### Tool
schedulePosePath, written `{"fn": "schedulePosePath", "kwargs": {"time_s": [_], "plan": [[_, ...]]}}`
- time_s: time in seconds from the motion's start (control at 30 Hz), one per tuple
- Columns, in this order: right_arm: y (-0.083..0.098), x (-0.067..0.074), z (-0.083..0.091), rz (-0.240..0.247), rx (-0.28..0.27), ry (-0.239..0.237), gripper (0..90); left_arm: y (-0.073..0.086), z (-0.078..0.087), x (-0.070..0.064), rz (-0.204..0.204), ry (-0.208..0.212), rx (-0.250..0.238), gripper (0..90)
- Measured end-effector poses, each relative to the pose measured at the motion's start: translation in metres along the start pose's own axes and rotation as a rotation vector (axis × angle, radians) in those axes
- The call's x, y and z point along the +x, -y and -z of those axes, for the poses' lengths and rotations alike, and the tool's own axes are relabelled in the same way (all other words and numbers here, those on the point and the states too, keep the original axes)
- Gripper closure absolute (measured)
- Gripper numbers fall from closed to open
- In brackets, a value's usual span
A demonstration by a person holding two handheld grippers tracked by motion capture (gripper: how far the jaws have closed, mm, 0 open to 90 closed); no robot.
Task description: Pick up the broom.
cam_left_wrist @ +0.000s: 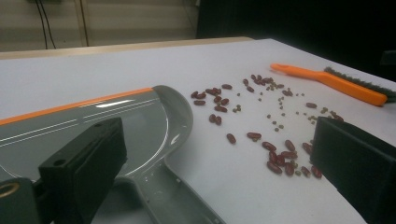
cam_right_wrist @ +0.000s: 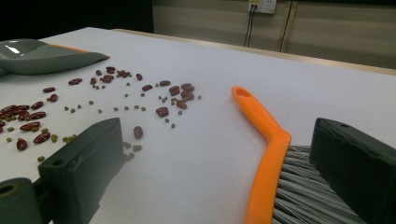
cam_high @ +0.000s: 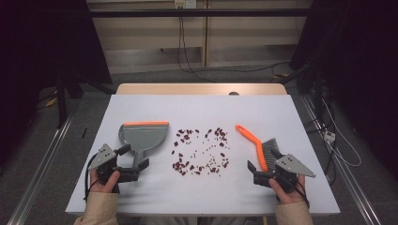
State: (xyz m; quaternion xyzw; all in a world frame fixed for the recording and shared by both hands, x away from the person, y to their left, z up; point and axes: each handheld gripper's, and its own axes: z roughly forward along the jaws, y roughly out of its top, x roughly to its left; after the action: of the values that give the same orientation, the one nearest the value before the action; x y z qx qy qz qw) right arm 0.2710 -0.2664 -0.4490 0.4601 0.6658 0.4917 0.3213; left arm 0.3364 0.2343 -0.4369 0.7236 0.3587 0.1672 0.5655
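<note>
Counter (cam_high: 141, 197): white. Dustpan (cam_high: 143, 136): left of the beans, handle between the released left hand-held gripper (cam_high: 133, 164) jaws. Brush (cam_high: 258, 145): right, inside the released right hand-held gripper (cam_high: 264, 165). Beans (cam_high: 202, 152): scattered centrally. Step: grasping both tools; next, close on each handle.

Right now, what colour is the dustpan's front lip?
Orange, on a grey dustpan; clearest in the high view.

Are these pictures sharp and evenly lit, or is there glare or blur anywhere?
High view: white table evenly lit, surroundings dark. Left gripper view: bright glare streaks on the grey plastic dustpan, near black jaws soft. Right gripper view: orange-handled brush sharp, far wall blurred.
</note>
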Motion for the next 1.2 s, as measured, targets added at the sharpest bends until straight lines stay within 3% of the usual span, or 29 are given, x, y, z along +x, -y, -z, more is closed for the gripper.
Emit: {"fn": "schedulePosePath", "kwargs": {"time_s": [0.27, 0.53, 0.63, 0.73, 0.87, 0.97, 1.03, 1.2], "plan": [[-0.001, 0.0, -0.002, -0.008, 0.007, -0.007, 3.0, 0.0, 0.0, -0.001, -0.008, 0.009, -0.006, 3.4], [-0.016, -0.007, -0.005, -0.016, 0.058, -0.022, 5.0, 0.0, -0.004, 0.001, -0.002, 0.018, -0.005, 3.4], [-0.026, -0.017, -0.009, -0.05, 0.081, 0.03, 6.1, 0.0, -0.004, 0.001, 0.001, 0.019, -0.013, 3.4], [-0.033, -0.029, -0.016, -0.1, 0.119, 0.053, 6.1, -0.001, -0.003, 0.001, 0.002, 0.018, -0.021, 3.4], [-0.04, -0.043, -0.031, -0.143, 0.205, 0.063, 11.8, -0.001, -0.002, 0.001, 0.005, 0.015, -0.019, 3.5], [-0.043, -0.051, -0.043, -0.158, 0.262, 0.046, 34.6, -0.001, -0.002, 0.001, 0.003, 0.013, -0.02, 3.4], [-0.044, -0.055, -0.052, -0.176, 0.306, 0.027, 37.2, -0.001, -0.002, 0.002, 0.005, 0.012, -0.025, 3.4], [-0.051, -0.058, -0.067, -0.126, 0.4, 0.018, 48.4, -0.001, -0.002, 0.002, 0.014, 0.011, -0.025, 3.4]]}}
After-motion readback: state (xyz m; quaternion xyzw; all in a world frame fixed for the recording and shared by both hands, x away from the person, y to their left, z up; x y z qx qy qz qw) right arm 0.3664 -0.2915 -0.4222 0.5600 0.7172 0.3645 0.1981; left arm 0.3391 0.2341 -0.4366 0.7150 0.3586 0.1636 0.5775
